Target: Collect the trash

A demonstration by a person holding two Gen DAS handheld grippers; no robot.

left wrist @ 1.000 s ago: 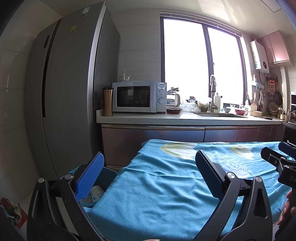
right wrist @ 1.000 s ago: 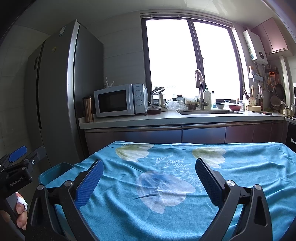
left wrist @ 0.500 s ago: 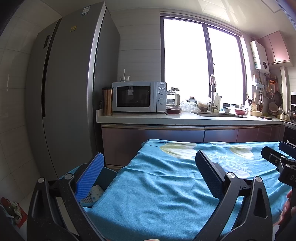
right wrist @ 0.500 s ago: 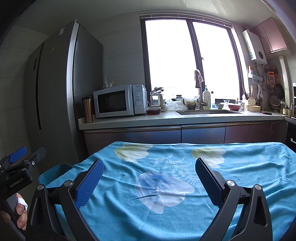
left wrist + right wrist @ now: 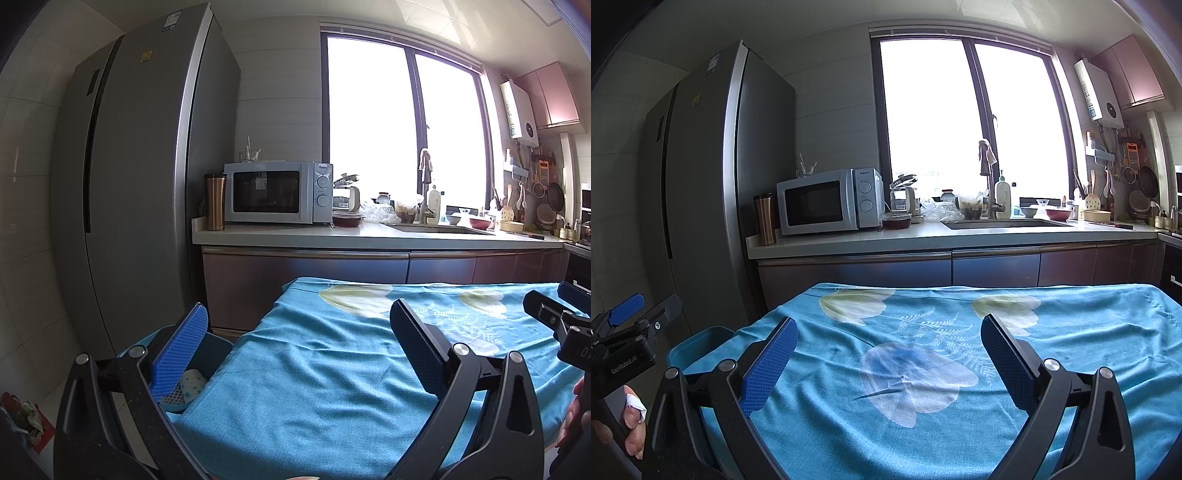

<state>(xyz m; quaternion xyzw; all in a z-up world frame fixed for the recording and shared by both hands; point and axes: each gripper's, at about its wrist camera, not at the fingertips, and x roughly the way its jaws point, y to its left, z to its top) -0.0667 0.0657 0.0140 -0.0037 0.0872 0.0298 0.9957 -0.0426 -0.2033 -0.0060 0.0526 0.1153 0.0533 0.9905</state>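
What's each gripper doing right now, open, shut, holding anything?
Left gripper: open, holding nothing, above the tablecloth edge near the bin.
Right gripper: open, holding nothing, above the tablecloth.

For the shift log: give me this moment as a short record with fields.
setting: kitchen, table under a blue floral cloth
left gripper: jaws open, empty, above the table's left end
right gripper: jaws open, empty, above the cloth
bin: blue, beside the table's left end, holds crumpled items
trash on cloth: none visible
counter: microwave, metal tumbler
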